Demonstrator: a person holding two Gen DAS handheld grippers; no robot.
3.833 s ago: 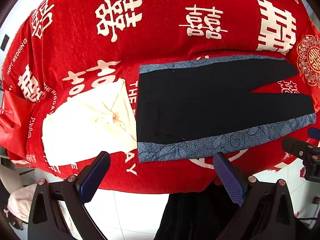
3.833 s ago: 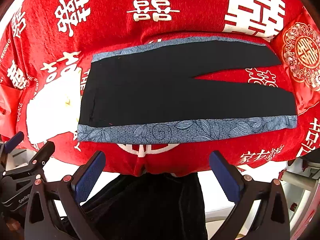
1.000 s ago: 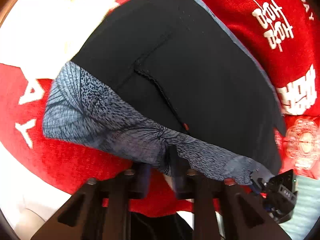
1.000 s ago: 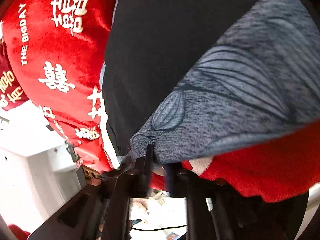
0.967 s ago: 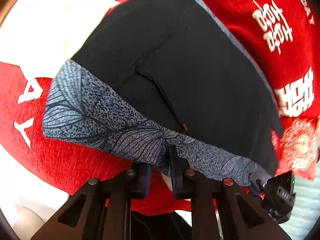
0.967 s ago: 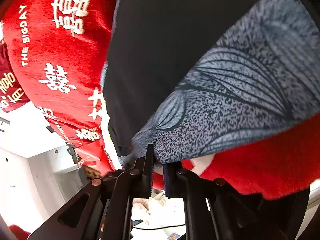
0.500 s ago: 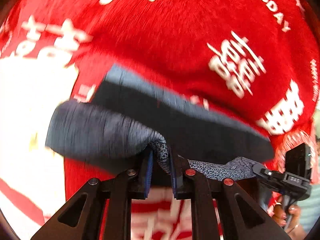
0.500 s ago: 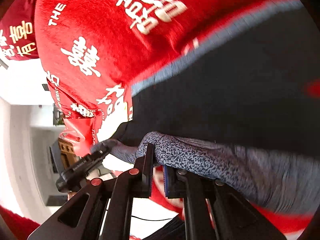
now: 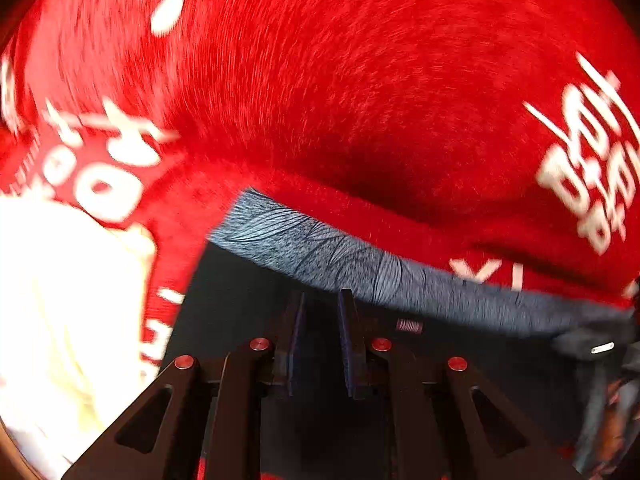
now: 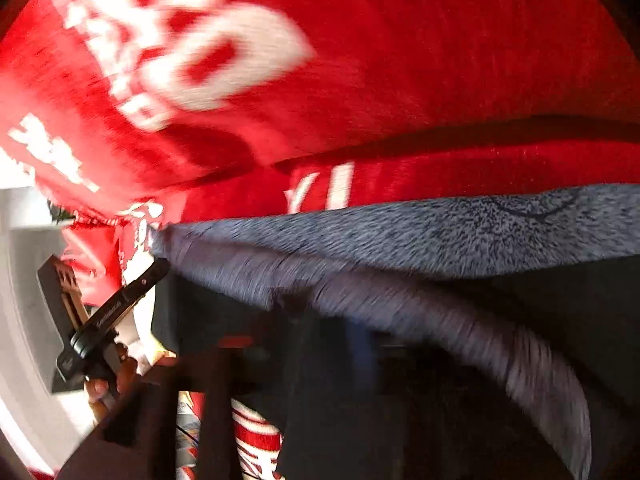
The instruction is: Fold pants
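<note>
Okay so, the left gripper (image 9: 322, 340) has its jaws pinched together on what looks like the dark edge of the pants (image 9: 360, 268). The right gripper (image 10: 328, 340) is just opening up. The grey leaf-print band lies right across its tips, but it's too smeared to say if the cloth is clear of the pads.

The pants lie doubled over on the red blanket (image 9: 360, 100), with the patterned band along the far edge. There's a white cloth (image 9: 60, 300) off to the left.

What I'd worry about is one side letting go while the other hangs on. If the left hand drags even a bit, the top layer slides and the edges won't line up. The band could also catch on an opening finger and get flipped back. Everything's blurry, so I'm guessing the hands are moving fast, which doesn't help.

Pose-wise, both grippers point steeply down at the blanket, side by side along the same long edge.
</note>
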